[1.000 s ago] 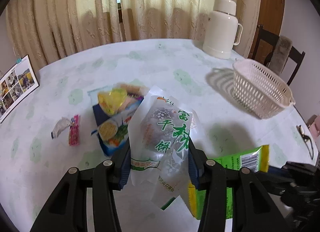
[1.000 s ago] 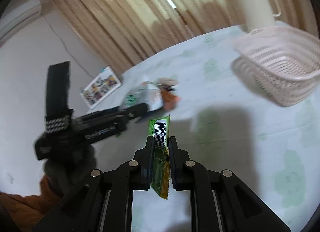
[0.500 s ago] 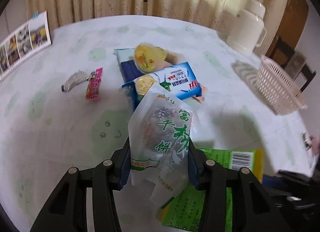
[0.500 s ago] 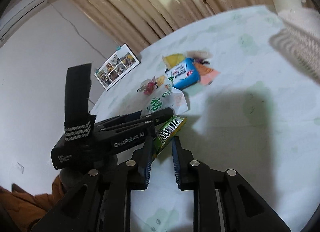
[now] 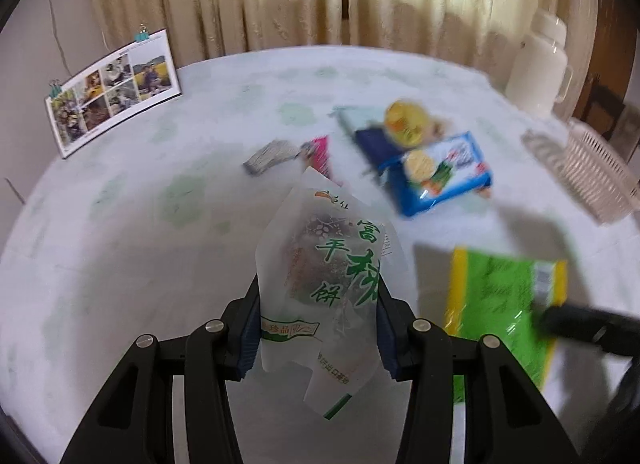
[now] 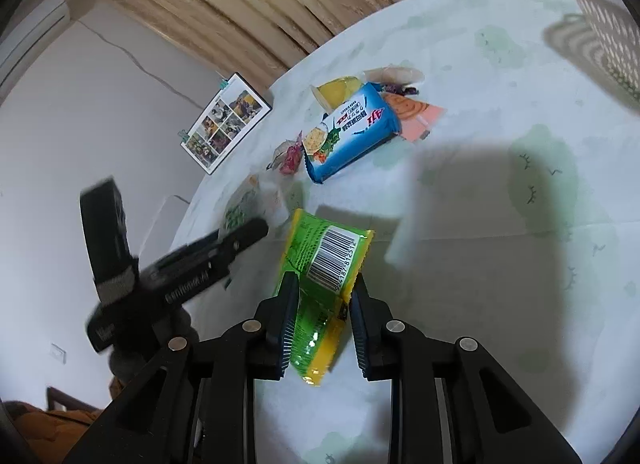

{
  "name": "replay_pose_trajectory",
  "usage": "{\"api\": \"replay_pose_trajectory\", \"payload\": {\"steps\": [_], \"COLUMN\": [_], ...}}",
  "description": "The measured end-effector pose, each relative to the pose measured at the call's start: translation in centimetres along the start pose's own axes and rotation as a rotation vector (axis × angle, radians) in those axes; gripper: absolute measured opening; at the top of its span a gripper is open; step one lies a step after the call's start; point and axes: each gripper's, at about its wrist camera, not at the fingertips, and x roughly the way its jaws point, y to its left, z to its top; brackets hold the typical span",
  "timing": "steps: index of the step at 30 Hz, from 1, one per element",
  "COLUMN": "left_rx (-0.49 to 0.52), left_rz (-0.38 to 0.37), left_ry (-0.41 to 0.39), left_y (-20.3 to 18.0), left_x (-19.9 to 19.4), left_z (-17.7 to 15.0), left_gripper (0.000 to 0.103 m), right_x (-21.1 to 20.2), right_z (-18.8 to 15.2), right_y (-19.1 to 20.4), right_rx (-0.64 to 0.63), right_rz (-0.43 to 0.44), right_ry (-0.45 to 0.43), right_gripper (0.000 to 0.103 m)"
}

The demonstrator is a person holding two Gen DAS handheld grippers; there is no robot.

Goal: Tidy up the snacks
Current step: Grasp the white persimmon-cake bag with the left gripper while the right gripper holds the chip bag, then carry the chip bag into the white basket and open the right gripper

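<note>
Meanwhile the left gripper (image 5: 318, 326) stayed clamped on the white cake pouch (image 5: 326, 280). Its counterpart, the right gripper (image 6: 322, 316), was opening, the green packet (image 6: 322, 264) loose between its jaws

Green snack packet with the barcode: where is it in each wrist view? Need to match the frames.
Left wrist: green snack packet lies flat on the table at lower right, beside the held white pastry bag.
Right wrist: bottom centre, between the right gripper's opening jaws, barcode up.
Shared landmark: blue cracker pack, beyond the packet in both.
</note>
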Motion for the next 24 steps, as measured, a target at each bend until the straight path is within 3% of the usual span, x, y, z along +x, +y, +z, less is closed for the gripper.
{"api": "replay_pose_trajectory", "payload": {"steps": [7,10,11,19,21,24], "left_rx": [0.042,0.043,0.036,0.009,-0.014,-0.034], "left_rz": [-0.034,-0.038,-0.047,-0.076,-0.081,-0.098], "left_ry": [0.008,0.002,0.004,-0.003,-0.011,-0.021], "left_y": [-0.5,-0.6,-0.5,0.3,0.7,1.1], "left_x": [0.3,0.2,0.1,0.0,-0.2,-0.4], "left_z": [-0.9,-1.0,-1.0,-0.9,-0.9,-0.8], "left_gripper": [0.045,0.045,0.045,0.045,0.045,0.046], "right_x": [1.6,2.6,2.9,5.8,6.2,6.3], "right_z": [0.1,0.3,0.3,0.9,1.0,1.1], "right_y": [0.7,1.6,1.8,2.0,1.6,1.2], "right_rx": [0.06,0.057,0.058,0.098,0.115,0.13], "right_rz": [0.128,0.163,0.171,0.168,0.166,0.162], "right_ry": [0.041,0.062,0.065,0.087,0.081,0.062], "right_gripper": [0.027,0.033,0.039,0.039,0.019,0.017]}}
